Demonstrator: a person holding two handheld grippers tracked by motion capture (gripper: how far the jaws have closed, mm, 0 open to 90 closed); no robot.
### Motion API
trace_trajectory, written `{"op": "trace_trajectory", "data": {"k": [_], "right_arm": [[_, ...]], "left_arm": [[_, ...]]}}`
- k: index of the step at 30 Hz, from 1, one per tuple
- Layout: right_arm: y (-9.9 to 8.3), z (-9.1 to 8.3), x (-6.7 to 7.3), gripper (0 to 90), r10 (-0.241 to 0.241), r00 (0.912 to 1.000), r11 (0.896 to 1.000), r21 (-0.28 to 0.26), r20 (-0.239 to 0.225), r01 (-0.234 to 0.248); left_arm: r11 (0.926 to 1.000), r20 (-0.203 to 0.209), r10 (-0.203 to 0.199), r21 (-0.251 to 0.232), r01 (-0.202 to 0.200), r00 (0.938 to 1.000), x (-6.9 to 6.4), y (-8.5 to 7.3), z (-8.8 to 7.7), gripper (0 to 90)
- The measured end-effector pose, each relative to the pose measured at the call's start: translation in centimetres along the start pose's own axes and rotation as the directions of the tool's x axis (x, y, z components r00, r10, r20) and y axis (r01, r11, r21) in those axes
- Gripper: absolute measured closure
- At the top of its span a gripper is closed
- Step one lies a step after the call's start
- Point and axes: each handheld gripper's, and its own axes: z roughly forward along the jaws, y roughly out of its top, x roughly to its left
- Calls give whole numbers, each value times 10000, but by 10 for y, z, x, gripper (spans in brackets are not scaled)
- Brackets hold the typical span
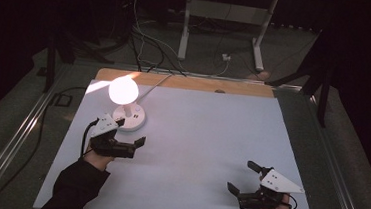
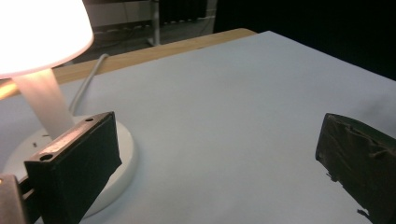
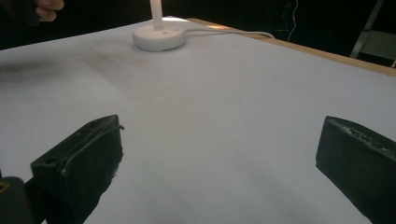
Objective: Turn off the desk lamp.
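The lit lamp (image 1: 126,105) stands at the far left of the table (image 1: 211,136), its round base just beside the left gripper (image 1: 131,130). A careless sideways sweep could knock the tall lamp over or snag its cable (image 1: 155,84). Both grippers have their 2 jaws spread wide, holding nothing. The right gripper (image 1: 244,178) rests near right, well apart from the lamp.

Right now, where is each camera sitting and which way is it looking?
High view: above the near table edge, looking forward and down; shows both forearms, left gripper, right gripper.
Left gripper view: on the left gripper, beside the lit lamp, facing the far edge; its open jaws show.
Right gripper view: low on the right gripper, facing across the table; its open jaws show.
All three share the lamp.
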Motion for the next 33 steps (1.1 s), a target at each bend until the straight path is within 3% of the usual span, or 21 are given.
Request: {"op": "trace_trajectory", "data": {"k": [3, 5, 8, 10, 16, 19, 21, 28, 33], "right_arm": [[0, 0, -1, 0, 21, 10000, 10000, 8, 1, -21], [0, 0, 0, 0, 11, 10000, 10000, 16, -17, -11], [0, 0, -1, 0, 34, 10000, 10000, 7, -39, -34], [0, 0, -1, 0, 41, 10000, 10000, 12, -58, -41], [0, 0, -1, 0, 8, 10000, 10000, 19, 1, -8], [0, 0, -1, 0, 19, 10000, 10000, 10, -17, -19], [0, 0, -1, 0, 24, 10000, 10000, 15, -25, -24], [-1, 0, -1, 0, 15, 10000, 10000, 54, -44, -15], [-1, 1, -2, 0, 22, 10000, 10000, 68, -57, -21]], "left_arm": [[9999, -37, -92, 73, 92, 10000, 3, 0, 4, 5], [9994, -579, 156, 311, -138, 9982, 4, -2, 10, 5], [9990, -1050, 1, 440, 46, 9945, 8, -3, 15, 4], [9987, -1095, -172, 457, 223, 9938, 12, -4, 17, 5], [9971, -1628, -504, 474, 589, 9854, 23, -6, 23, 103], [9969, -1797, -490, 511, 591, 9825, 25, -6, 25, 168], [9966, -2088, -429, 604, 567, 9770, 26, -6, 29, 246], [9958, -2461, -328, 749, 527, 9687, 31, -8, 36, 522], [9962, -2451, -386, 666, 566, 9687, 34, -9, 39, 670]]}}
